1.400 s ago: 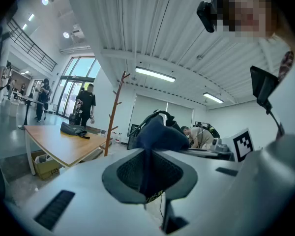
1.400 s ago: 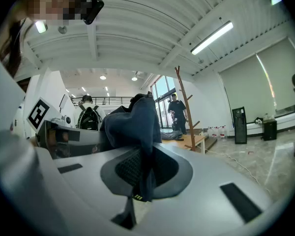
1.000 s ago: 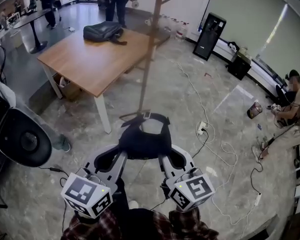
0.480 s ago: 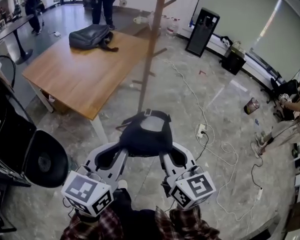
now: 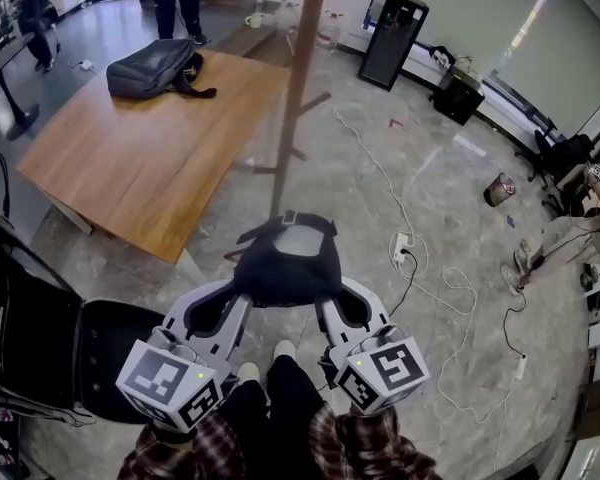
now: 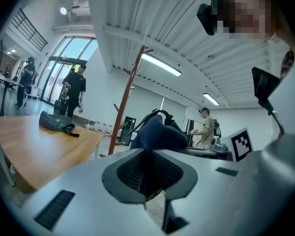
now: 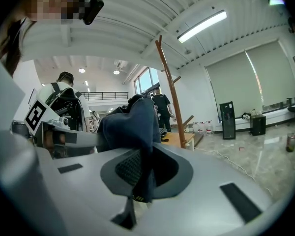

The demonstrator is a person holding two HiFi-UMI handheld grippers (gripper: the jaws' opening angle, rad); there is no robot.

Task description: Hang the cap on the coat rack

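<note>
Clamps the left edge of the dark cap (image 5: pixel 286 263) in the left tongs (image 5: pixel 242 300), pinching cloth tight between the pads. Clamps the right edge likewise in the right tongs (image 5: pixel 326 304), closed narrow on the fabric. Holds the cap stretched between the two, up over the stone floor (image 5: pixel 430 188), ahead of the person's legs. Faces the wooden coat rack (image 5: pixel 298 78), standing just beyond the cap, not yet carrying it. Shows a wooden worktop (image 5: pixel 130 158) left of the rack, bearing a dark backpack (image 5: pixel 150 66) at its far end, and white cables (image 5: pixel 420 278) trailing over the floor to the right.
</note>
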